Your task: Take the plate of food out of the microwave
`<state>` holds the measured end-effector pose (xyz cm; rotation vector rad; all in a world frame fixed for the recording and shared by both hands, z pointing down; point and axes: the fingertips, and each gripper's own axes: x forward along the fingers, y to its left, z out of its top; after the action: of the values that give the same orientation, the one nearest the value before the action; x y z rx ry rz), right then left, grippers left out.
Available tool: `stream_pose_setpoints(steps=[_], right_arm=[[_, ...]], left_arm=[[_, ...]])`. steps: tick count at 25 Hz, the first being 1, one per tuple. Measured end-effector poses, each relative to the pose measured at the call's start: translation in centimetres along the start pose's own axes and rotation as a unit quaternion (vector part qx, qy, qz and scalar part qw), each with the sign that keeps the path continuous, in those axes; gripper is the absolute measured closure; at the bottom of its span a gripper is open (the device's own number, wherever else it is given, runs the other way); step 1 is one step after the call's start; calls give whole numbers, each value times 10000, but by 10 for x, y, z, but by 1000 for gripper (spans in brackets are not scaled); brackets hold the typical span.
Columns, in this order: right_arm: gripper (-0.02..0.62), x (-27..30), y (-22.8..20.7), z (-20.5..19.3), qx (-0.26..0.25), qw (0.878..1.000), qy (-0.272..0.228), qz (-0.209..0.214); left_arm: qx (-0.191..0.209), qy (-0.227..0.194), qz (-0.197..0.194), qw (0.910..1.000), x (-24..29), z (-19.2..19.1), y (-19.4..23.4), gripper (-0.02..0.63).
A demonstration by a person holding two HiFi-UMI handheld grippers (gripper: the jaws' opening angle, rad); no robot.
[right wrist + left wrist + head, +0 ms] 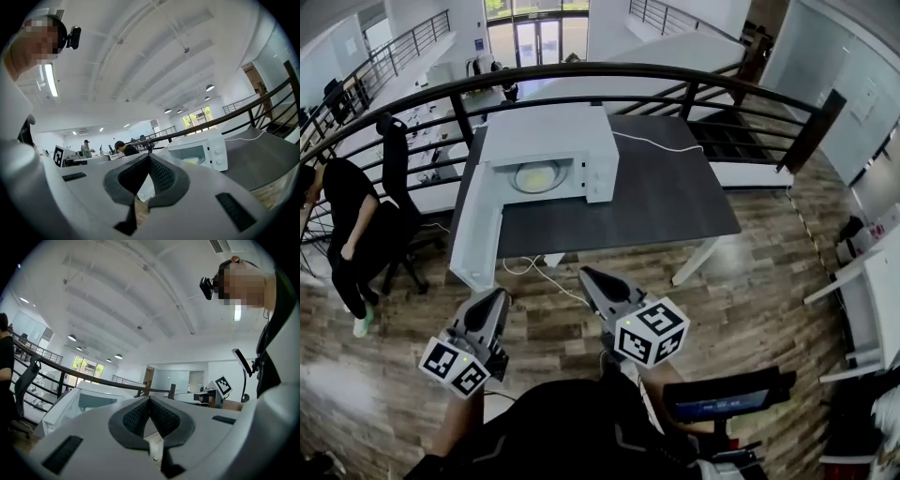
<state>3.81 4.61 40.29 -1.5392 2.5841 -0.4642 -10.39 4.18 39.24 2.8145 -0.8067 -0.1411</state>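
Observation:
A white microwave (548,141) stands on a dark table (666,202), its door (476,234) swung wide open toward me on the left. Inside it lies a plate of yellowish food (538,175), which also shows in the right gripper view as the plate (192,160) inside the microwave (213,150). Both grippers hang low in front of my body, well short of the table. The left gripper (495,298) (150,399) is shut with nothing in it. The right gripper (589,277) (149,157) is shut and empty too.
A black railing (581,70) curves behind the table. A white cable (661,143) runs across the tabletop, and another hangs off its front edge. An office chair (394,178) and a person in black (342,216) are at the left. A white desk (862,281) stands at the right.

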Motion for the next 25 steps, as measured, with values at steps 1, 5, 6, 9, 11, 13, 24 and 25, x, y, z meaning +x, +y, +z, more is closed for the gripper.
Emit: stream_pose_setpoints(steps=[1,5,6,9,11,13,24,25], right_arm=[[595,3,-7,5,17,10000,-12,58],[595,16,-36,25,2,9995,-86,317],[595,20,-45,29,14,9992,-99,374],[595,33,-74,35,74,9986,-83,510],[595,39,-90,37,109,9981,-41,604],[595,45,-101,40,116,9969,9,774],[595,67,-144,52,204,9914,163,1279],[595,70,-145,52,225,9913,161,1285]], left_arm=[[22,6,42,10000,7,2,0,601],[141,-19,232,9996,39,9,3,601],[170,-21,284,9995,47,10,4,601],[212,-22,455,9987,71,10,9,601],[190,-44,588,9981,85,8,12,601],[190,-57,760,9969,95,6,13,601],[288,-121,1358,9902,129,3,16,601],[289,-116,1364,9902,130,4,19,601]])
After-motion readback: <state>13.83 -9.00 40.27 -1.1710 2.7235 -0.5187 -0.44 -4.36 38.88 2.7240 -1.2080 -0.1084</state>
